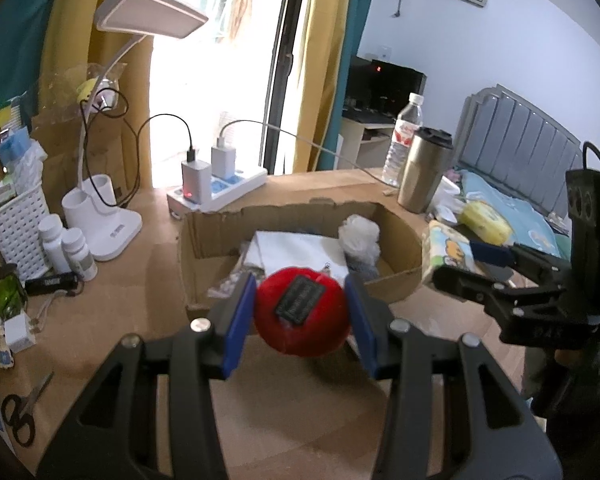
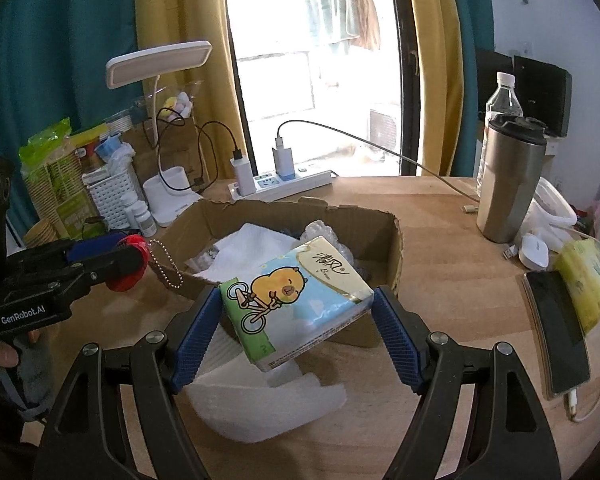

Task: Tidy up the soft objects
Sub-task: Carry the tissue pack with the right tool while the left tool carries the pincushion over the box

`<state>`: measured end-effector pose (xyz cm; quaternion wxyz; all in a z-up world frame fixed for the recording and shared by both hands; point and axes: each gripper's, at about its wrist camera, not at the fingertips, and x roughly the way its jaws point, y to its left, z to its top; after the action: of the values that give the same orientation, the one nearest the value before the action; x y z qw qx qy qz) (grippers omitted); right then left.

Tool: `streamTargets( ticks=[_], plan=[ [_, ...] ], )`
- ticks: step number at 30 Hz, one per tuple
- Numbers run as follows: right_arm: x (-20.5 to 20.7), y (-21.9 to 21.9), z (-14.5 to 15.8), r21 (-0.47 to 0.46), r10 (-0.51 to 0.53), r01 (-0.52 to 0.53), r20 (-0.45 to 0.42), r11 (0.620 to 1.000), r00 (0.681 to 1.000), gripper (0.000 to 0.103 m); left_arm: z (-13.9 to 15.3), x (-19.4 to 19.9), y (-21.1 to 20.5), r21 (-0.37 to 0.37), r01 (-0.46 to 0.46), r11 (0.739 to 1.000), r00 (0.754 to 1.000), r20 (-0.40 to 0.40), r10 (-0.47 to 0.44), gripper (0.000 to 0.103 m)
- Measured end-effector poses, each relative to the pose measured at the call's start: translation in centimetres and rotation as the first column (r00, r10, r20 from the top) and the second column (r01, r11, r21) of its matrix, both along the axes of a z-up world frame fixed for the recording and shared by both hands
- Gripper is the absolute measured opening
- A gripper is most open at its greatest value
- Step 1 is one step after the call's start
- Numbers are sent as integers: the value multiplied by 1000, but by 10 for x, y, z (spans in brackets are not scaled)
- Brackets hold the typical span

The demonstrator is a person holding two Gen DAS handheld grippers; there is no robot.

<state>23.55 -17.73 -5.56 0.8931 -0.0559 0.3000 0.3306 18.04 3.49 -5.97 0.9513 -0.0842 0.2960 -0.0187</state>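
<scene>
Blue pads of my left jaws [image 1: 300,316] are clamped on a red plush ball [image 1: 302,316] with a black label, held up just short of the cardboard box [image 1: 204,240] at twelve o'clock. My right jaws [image 2: 296,316] pinch a tissue pack [image 2: 296,300] with a yellow cartoon critter on a bike, tilted, hanging over the box's near wall. Inside the box lie a white cloth [image 2: 252,252] and crumpled plastic. White foam sheet [image 2: 268,404] lies on the bench under the pack. Steel tumbler [image 2: 510,180] stands at two o'clock.
</scene>
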Motion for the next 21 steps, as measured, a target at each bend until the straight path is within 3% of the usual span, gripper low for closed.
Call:
streamTargets(
  ticks=[21],
  plan=[
    [57,5,-18,23,1,1,-60,1000,998,80,-14,48,19,43,-81,996,996,-36,83,47]
  ],
)
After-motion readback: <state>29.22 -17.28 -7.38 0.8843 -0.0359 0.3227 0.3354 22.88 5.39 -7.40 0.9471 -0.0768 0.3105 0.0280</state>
